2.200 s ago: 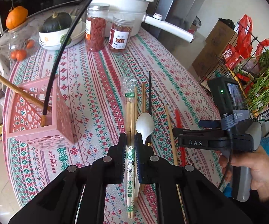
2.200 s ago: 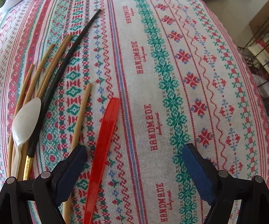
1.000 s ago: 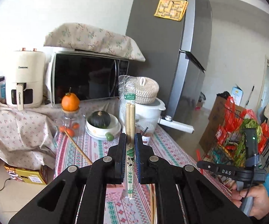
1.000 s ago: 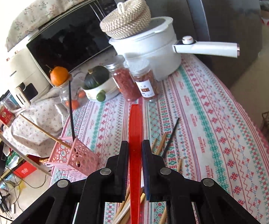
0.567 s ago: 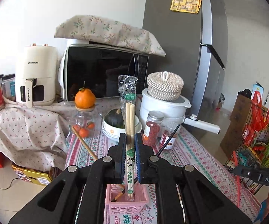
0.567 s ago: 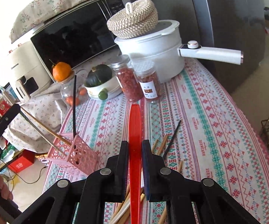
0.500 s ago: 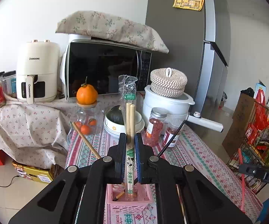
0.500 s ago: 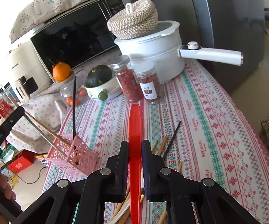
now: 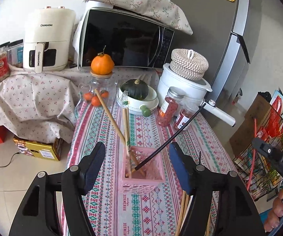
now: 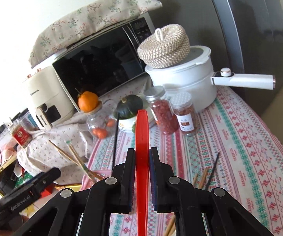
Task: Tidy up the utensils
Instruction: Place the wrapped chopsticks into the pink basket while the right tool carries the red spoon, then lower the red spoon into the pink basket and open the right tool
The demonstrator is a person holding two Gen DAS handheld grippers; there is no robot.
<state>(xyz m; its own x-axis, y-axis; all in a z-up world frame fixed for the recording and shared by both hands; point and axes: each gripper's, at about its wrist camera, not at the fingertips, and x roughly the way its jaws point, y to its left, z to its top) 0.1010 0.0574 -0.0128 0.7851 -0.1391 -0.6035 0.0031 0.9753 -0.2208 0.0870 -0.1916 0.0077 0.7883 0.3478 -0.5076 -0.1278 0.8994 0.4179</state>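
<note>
The left gripper (image 9: 136, 164) is now gaping wide and empty, having just let go of the wrapped chopsticks (image 9: 126, 125); they are leaning inside the pink basket (image 9: 142, 182); the right gripper (image 10: 142, 157) is still clamping the red utensil (image 10: 142, 135), likely going in next

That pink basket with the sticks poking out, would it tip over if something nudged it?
Probably, fairly easily. The pink basket looks like thin openwork plastic, so likely light. The chopsticks and black stick lean far above its rim, which would lever it over. The patterned tablecloth may give some grip.
</note>
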